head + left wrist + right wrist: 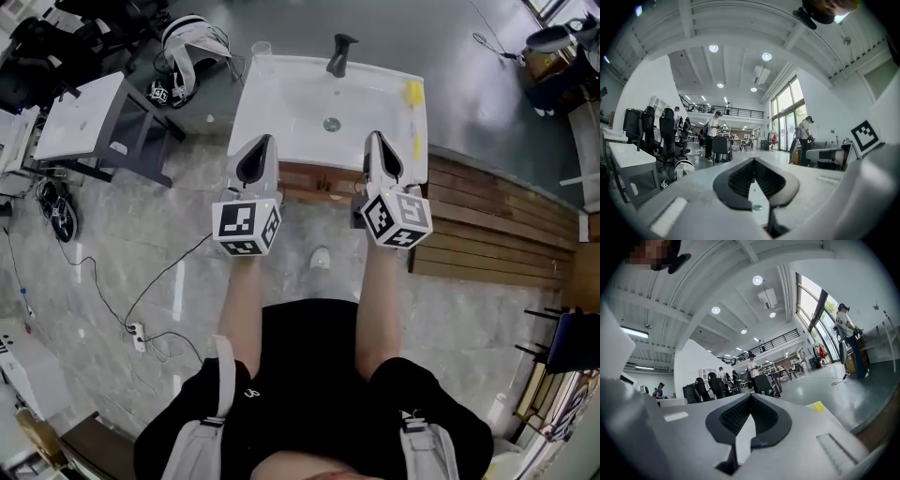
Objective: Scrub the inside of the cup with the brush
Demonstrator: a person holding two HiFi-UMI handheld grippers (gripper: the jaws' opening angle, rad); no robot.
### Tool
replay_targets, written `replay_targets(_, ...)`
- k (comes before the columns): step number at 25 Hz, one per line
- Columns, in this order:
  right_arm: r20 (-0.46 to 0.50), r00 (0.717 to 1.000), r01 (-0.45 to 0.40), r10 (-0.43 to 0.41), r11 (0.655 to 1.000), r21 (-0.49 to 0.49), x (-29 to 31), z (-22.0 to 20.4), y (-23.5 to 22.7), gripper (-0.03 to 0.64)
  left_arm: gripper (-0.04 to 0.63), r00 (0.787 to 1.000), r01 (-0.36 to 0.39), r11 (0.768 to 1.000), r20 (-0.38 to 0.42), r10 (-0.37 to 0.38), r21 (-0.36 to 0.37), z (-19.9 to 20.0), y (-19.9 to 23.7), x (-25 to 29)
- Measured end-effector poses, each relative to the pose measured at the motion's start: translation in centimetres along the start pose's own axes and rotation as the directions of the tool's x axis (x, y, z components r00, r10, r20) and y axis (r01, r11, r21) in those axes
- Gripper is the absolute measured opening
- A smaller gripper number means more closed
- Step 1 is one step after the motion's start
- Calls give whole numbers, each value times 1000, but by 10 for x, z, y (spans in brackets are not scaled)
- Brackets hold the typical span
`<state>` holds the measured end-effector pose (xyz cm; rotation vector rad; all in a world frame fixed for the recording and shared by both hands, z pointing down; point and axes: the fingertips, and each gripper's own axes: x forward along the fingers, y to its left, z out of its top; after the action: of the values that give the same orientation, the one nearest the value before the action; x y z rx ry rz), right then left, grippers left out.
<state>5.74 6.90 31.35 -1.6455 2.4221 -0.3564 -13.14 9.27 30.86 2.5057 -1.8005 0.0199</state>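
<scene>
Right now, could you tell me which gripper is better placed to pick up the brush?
Probably right. The brush lies on the sink at its right edge, just beyond the right gripper; the left gripper sits nearer the cup. Both are shut, empty.

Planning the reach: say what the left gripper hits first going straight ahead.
Probably nothing: the left gripper points level across the sink, right of the cup; its height over the rim is unclear.
</scene>
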Motion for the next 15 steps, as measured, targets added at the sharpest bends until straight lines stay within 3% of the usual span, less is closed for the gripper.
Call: replay_targets(15,-50,999,-6,7,1000,19,42,-2,-41,-2,-2,998,-31,999,-56,30,-11,-15,7,56)
